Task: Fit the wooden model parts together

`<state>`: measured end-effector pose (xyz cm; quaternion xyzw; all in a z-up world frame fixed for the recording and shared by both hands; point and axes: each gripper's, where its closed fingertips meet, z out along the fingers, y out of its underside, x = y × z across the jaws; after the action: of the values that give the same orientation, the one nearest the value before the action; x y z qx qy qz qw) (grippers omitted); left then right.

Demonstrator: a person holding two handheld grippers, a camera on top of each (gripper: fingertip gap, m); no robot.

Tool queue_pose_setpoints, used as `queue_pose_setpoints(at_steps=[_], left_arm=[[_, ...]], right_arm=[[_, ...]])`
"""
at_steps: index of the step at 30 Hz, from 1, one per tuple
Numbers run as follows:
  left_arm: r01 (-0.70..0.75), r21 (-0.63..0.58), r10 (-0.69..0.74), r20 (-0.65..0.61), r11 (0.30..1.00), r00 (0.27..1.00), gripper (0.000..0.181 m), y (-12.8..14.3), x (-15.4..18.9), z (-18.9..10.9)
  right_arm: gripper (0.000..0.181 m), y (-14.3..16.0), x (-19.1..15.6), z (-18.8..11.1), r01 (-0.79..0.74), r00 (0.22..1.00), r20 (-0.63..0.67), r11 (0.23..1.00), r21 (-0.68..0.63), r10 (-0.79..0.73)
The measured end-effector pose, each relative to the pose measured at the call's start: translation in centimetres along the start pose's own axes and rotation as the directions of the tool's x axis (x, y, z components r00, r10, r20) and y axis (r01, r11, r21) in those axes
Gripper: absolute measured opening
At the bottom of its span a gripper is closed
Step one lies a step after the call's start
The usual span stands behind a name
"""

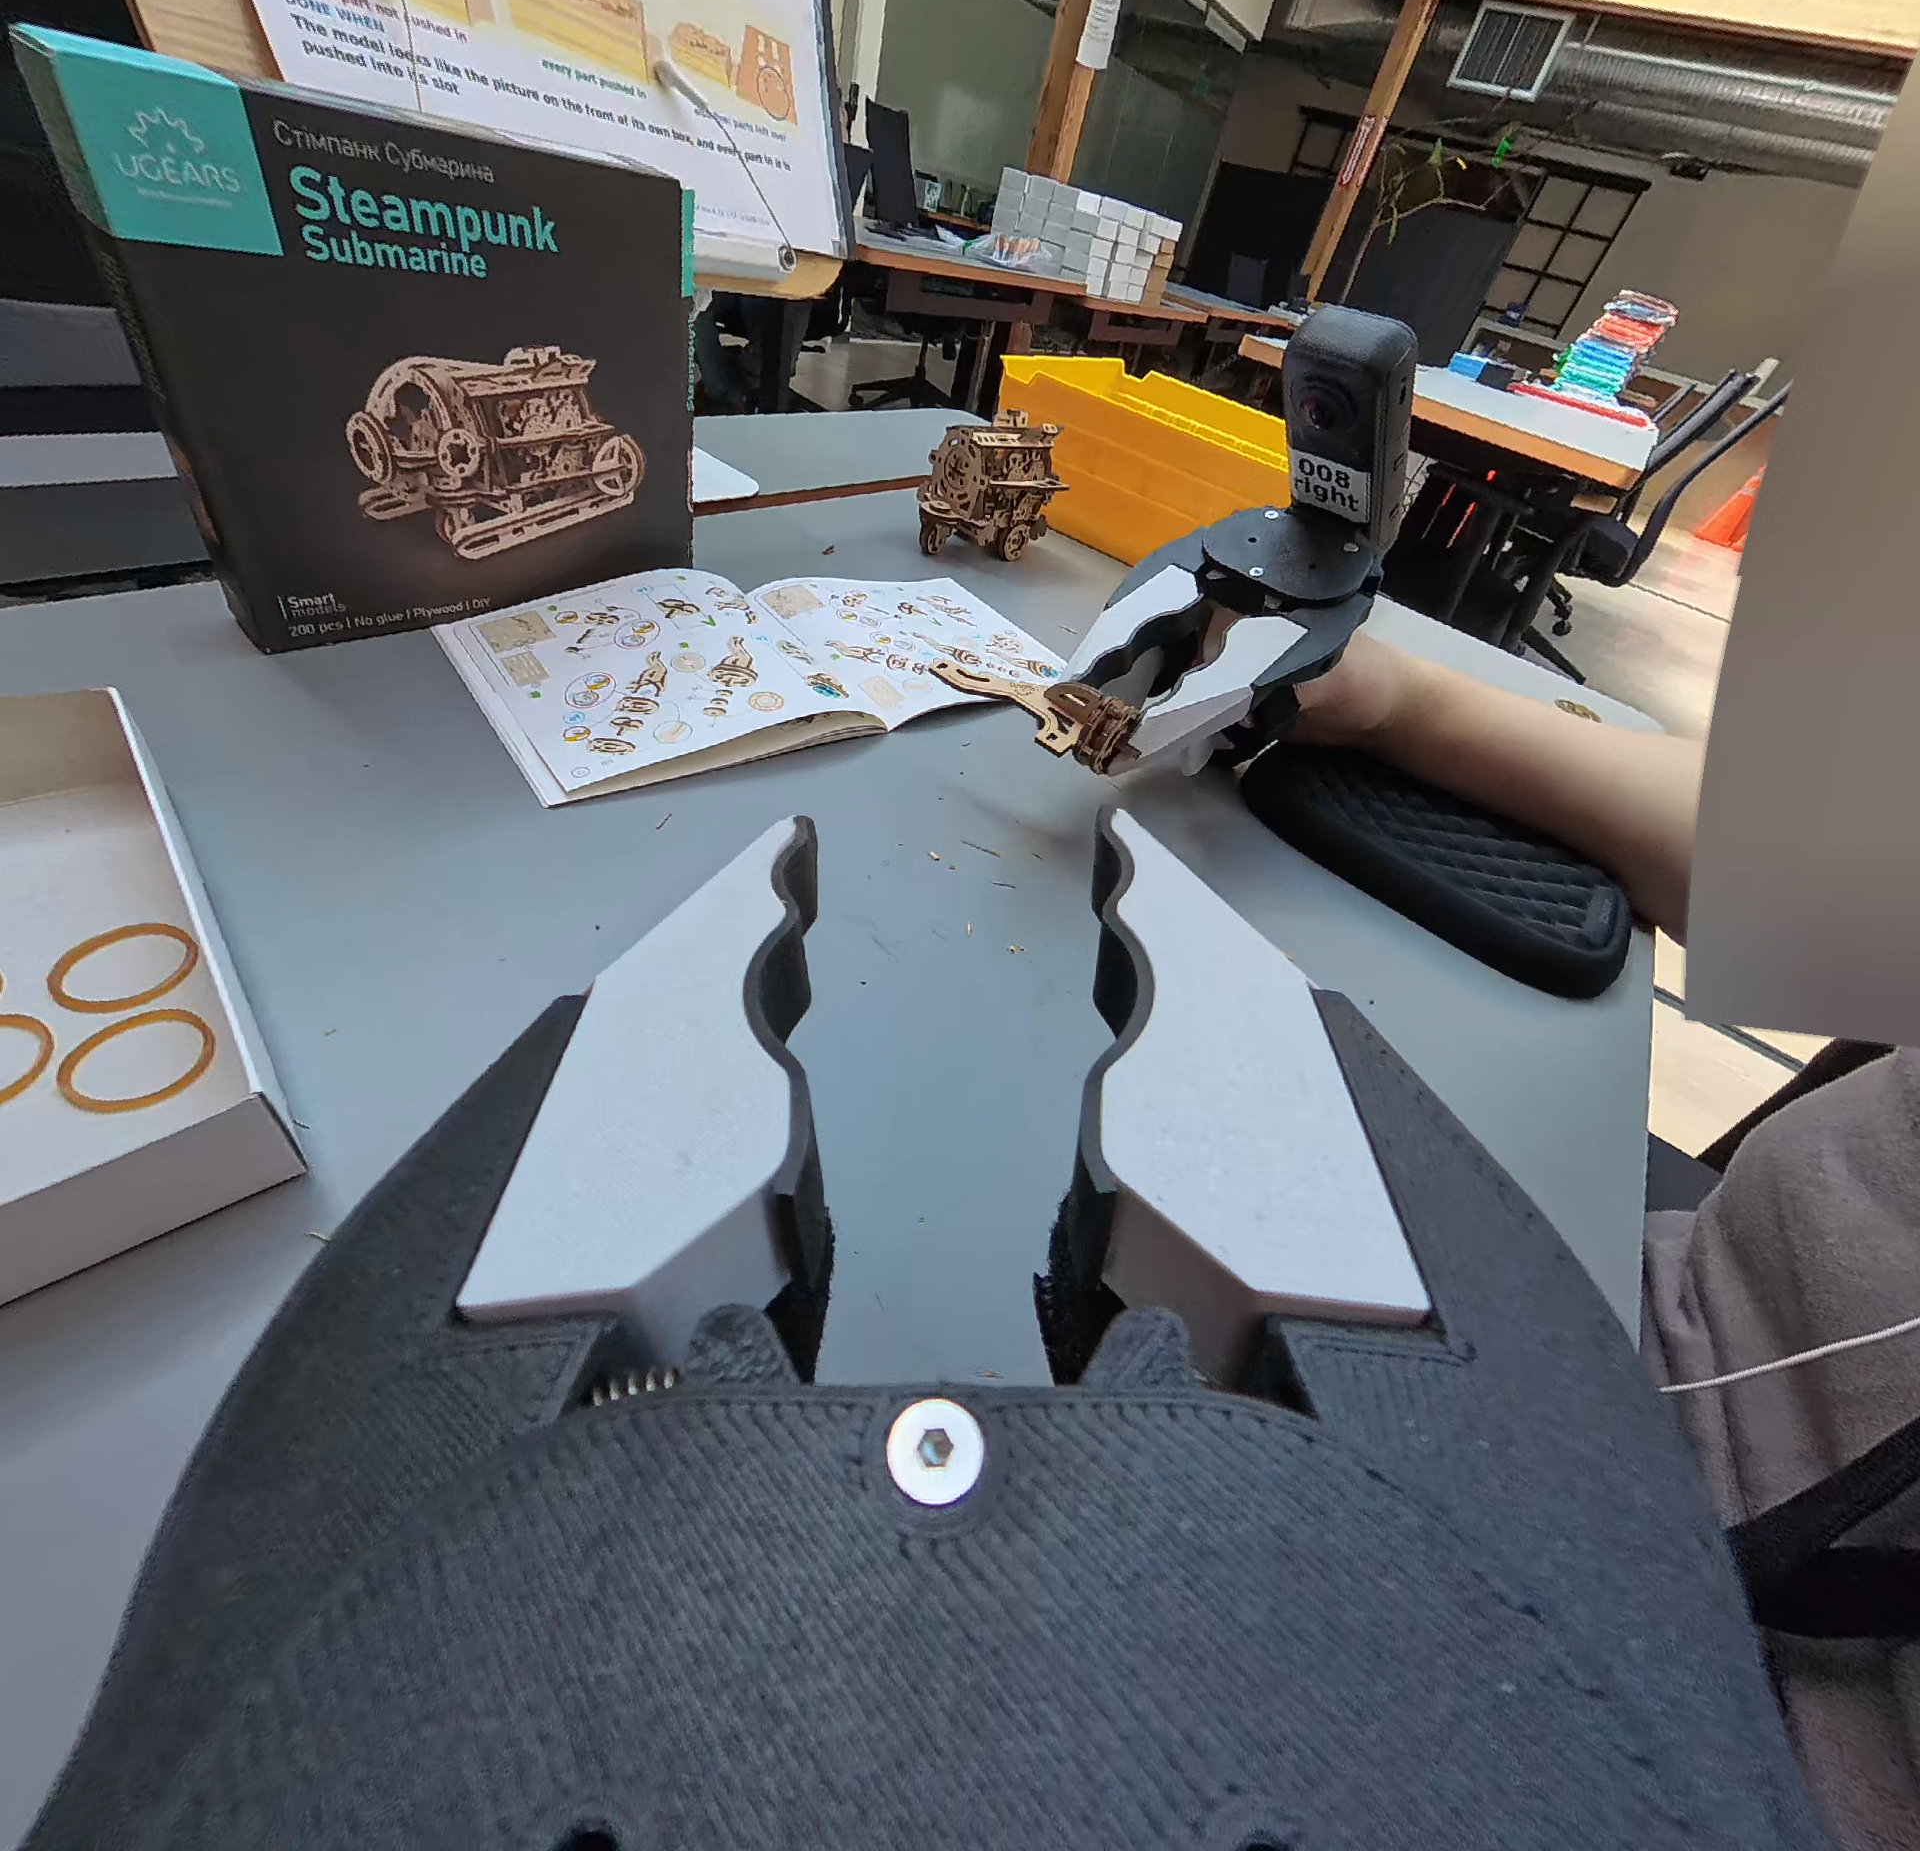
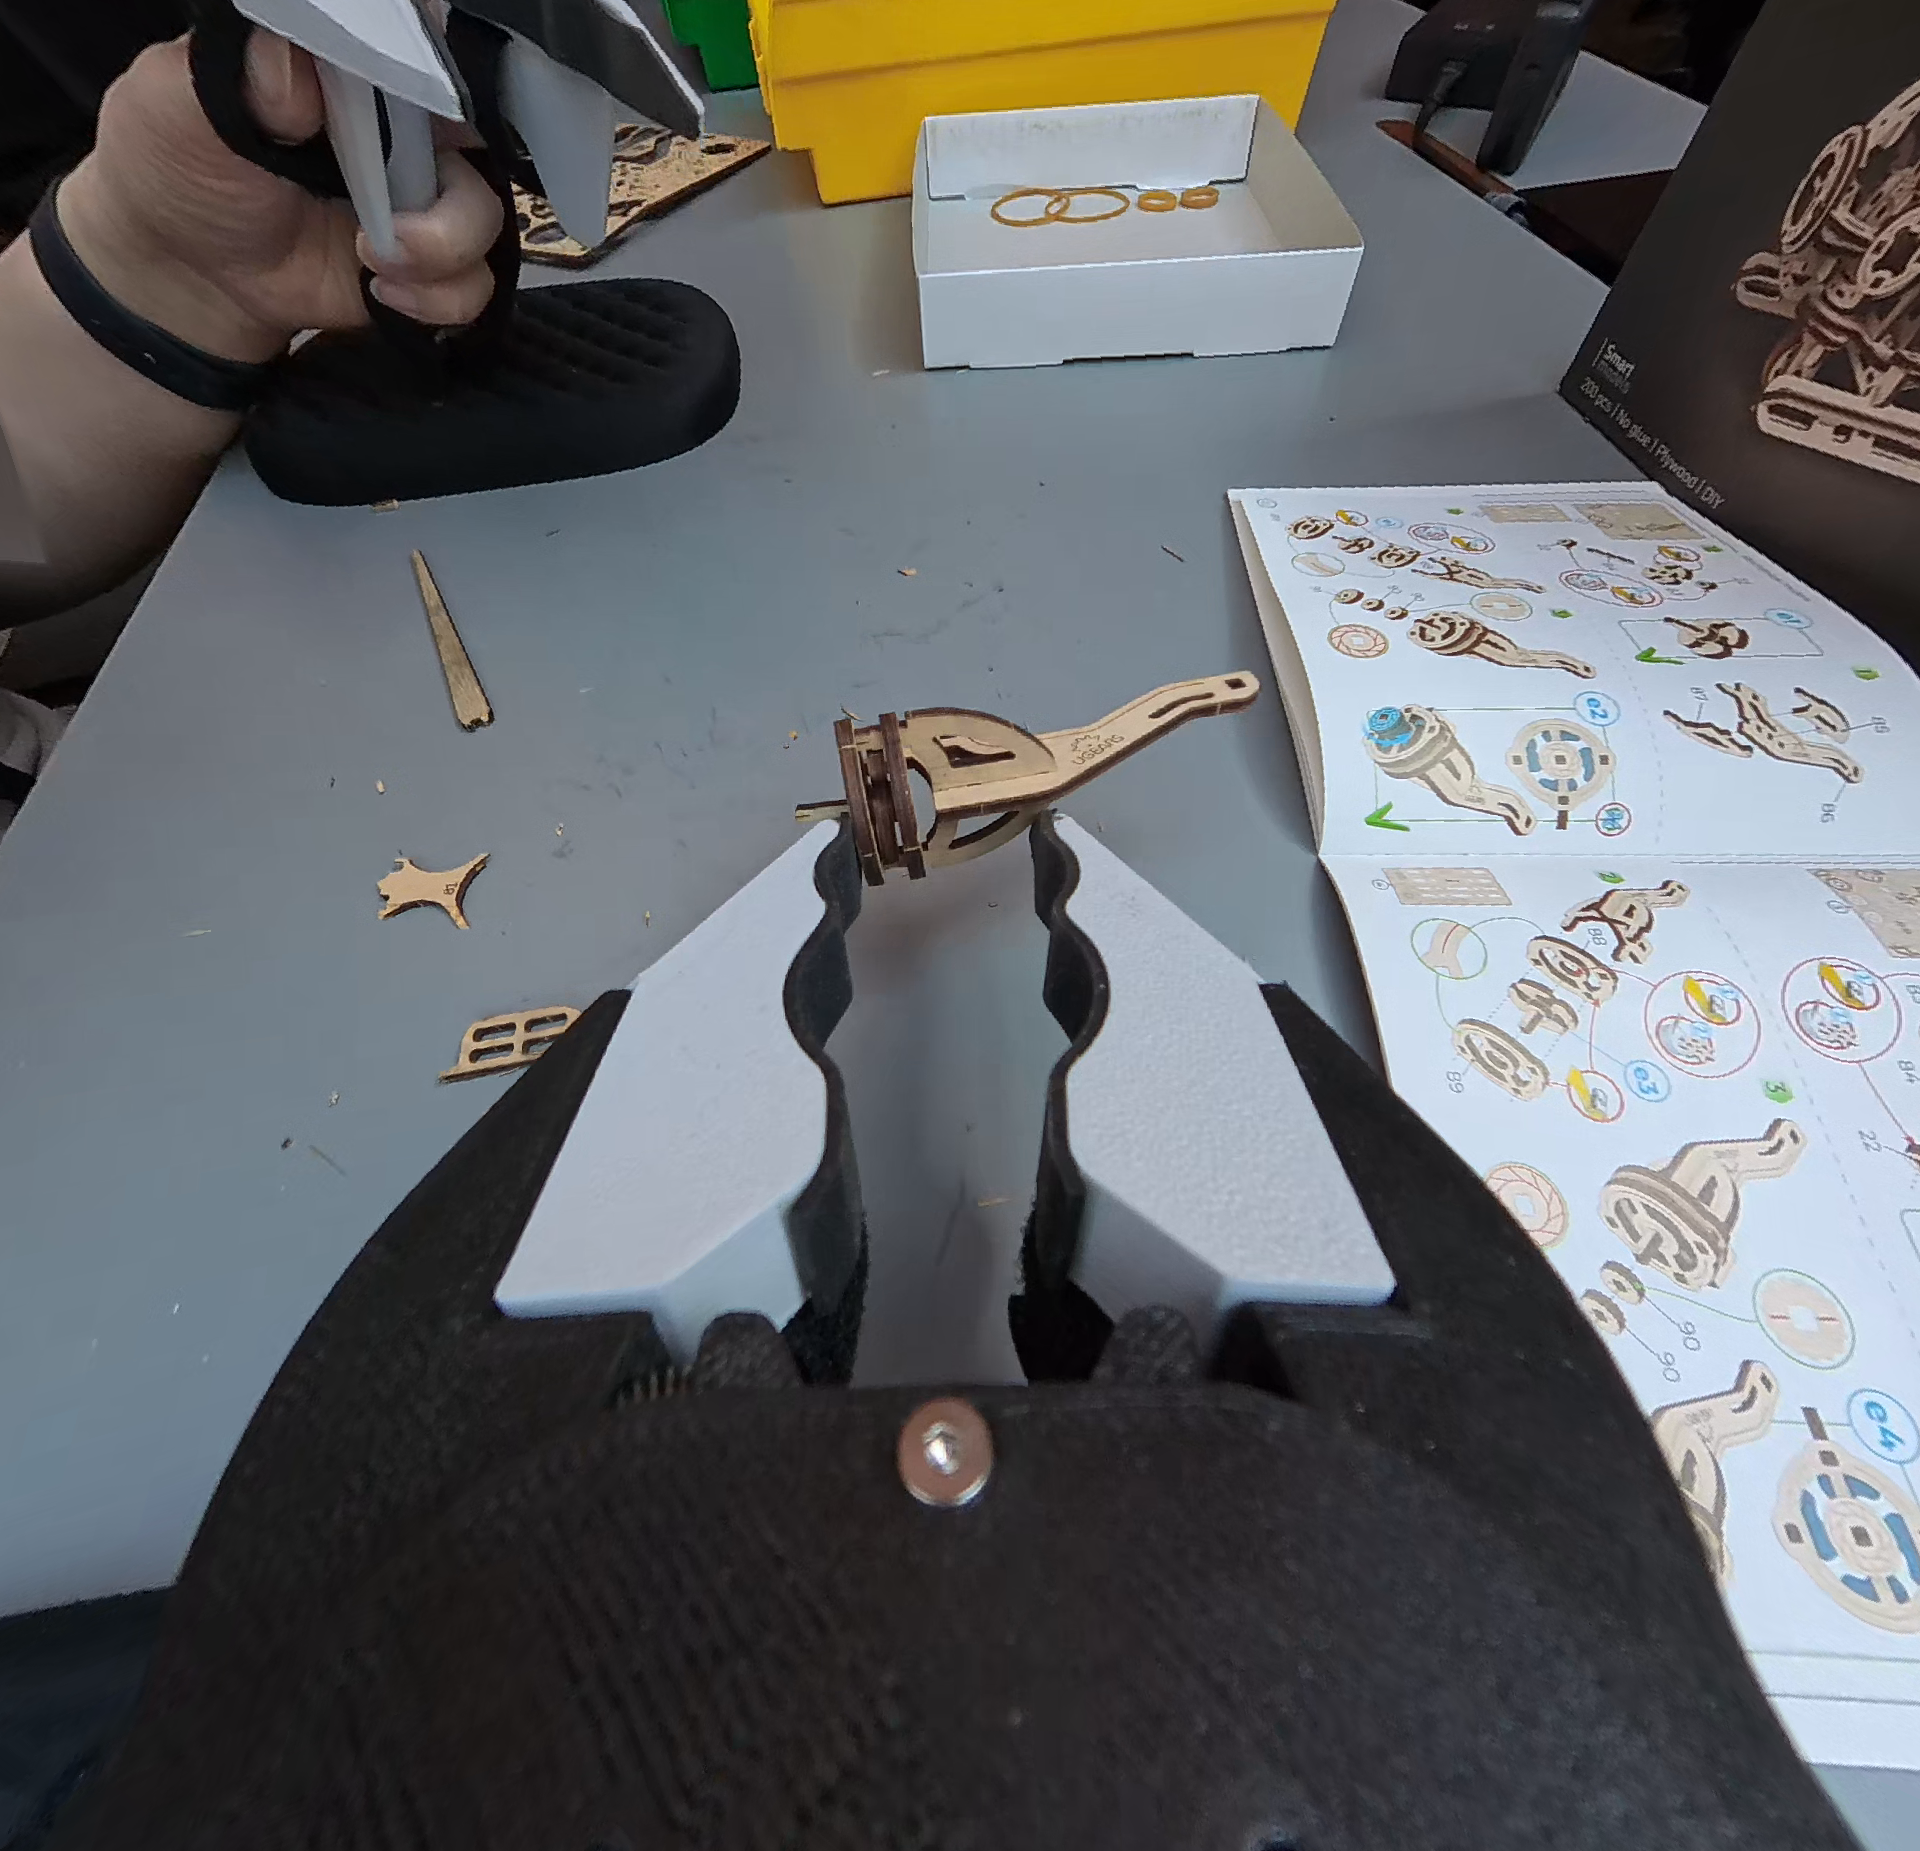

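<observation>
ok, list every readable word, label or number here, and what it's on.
Not quoting writing; here is what bears it.
Dark box: teal and white print.
Poster behind it: captions.
Open booklet: step numbers, tiny.
White tag on the camera above the right gripper.
Wooden part it grips: small engraving.

We record: wooden model part (image 2: 971, 778), pale laser-cut plywood with dark burnt edges; table (image 2: 675, 575), matt grey, scuffed; instruction booklet (image 2: 1579, 866), smooth printed paper; white tray (image 2: 1132, 305), matt cardboard; yellow bin (image 2: 1039, 25), ribbed plastic.
</observation>
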<state>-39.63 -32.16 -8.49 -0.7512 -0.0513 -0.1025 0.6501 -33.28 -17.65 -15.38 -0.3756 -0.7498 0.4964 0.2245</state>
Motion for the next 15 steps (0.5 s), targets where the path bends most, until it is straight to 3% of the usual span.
queue_pose_setpoints(at_steps=[8,15], left_arm=[[0.099,0.095,-0.091,-0.085,0.991,0.992,0.052,-0.5,-0.3,-0.5],[0.054,0.163,-0.041,-0.079,0.985,0.996,0.051,-1.1,-0.2,-1.1]], right_arm=[[0.032,-0.5,-0.3,-0.2,-0.009,1.000,0.022,0.999,0.035,0.008],[0.032,-0.4,-0.4,-0.1,0.000,1.000,0.025,1.000,0.029,-0.001]])
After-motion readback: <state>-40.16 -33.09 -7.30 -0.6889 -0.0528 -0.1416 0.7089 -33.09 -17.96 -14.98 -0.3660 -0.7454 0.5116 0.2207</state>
